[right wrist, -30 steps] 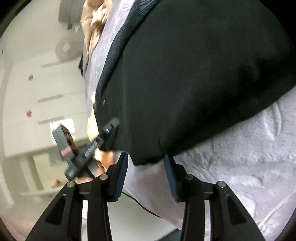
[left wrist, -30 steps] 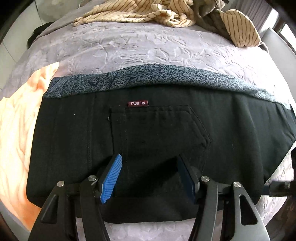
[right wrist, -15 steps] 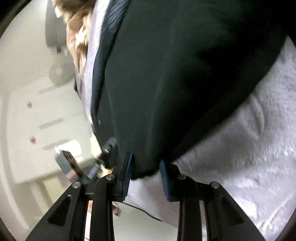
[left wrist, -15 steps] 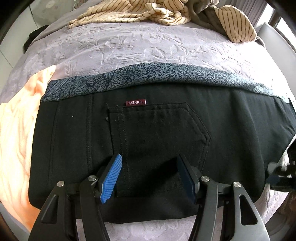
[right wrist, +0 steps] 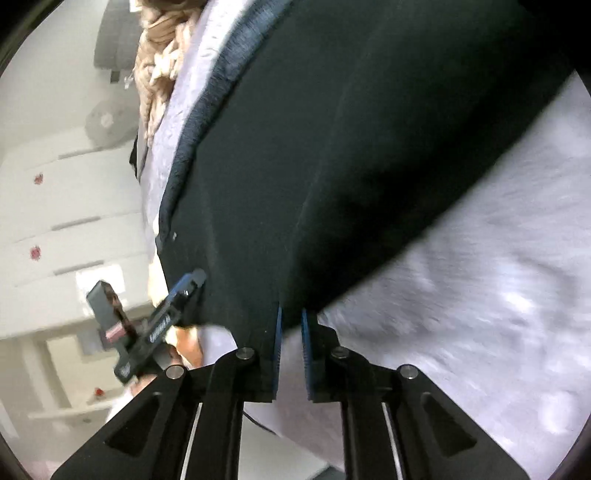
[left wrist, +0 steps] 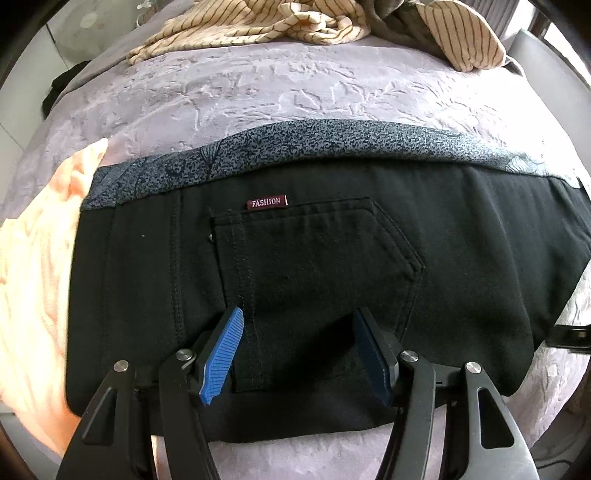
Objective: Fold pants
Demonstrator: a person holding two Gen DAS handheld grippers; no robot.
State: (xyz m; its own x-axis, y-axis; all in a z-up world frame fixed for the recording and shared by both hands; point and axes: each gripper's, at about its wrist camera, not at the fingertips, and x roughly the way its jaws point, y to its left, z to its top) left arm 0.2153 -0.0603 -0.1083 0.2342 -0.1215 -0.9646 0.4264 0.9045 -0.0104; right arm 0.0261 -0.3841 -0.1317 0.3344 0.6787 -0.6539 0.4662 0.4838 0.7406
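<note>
Matt black woven-cloth pants (left wrist: 332, 266) lie under the left hand-held gripper (left wrist: 295, 350), whose ribbed blue pads (left wrist: 221, 354) look rubbery; the bedspread (left wrist: 258, 88) ahead is embossed plush.

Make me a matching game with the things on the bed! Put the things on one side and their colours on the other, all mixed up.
Things:
1. pants
2. label
3. bedspread
4. striped shirt

Colours:
A. pale purple
B. cream with dark lines
C. black
D. dark red

Pairs: 1-C, 2-D, 3-A, 4-B
</note>
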